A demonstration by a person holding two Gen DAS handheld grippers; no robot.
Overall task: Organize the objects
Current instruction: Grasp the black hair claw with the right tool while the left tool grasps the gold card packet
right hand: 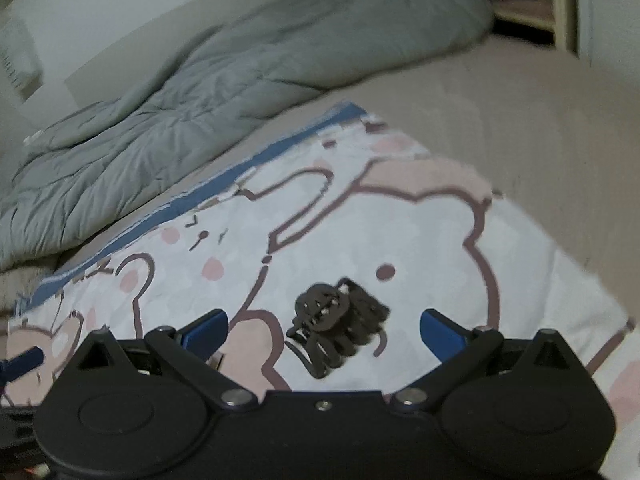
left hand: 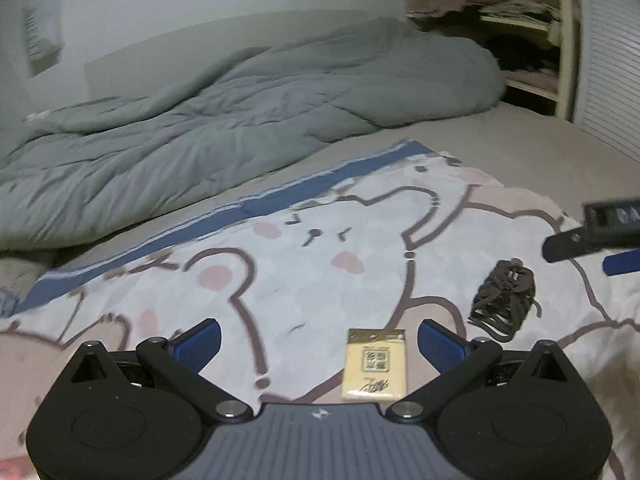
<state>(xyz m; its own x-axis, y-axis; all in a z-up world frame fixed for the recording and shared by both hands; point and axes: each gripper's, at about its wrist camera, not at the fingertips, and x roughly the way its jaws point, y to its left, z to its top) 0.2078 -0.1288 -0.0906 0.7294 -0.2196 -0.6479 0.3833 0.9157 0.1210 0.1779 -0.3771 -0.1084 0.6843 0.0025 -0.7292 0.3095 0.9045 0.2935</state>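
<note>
A small yellow packet (left hand: 375,365) with printed characters lies on the cartoon-bear blanket (left hand: 304,256), between the blue pads of my left gripper (left hand: 318,340), which is open and empty just above it. A dark brown hair claw clip (left hand: 503,299) lies to its right. In the right wrist view the same clip (right hand: 338,322) lies between the wide-open pads of my right gripper (right hand: 324,330), untouched. The right gripper's fingers (left hand: 592,232) show at the right edge of the left wrist view. The left gripper's tip (right hand: 20,362) shows at the left edge of the right wrist view.
A rumpled grey duvet (left hand: 224,112) is piled along the far side of the bed. Beige sheet (left hand: 500,148) lies beyond the blanket. A cream shelf unit (left hand: 516,24) stuffed with clothes and papers stands at the back right, beside a slatted white door (left hand: 612,64).
</note>
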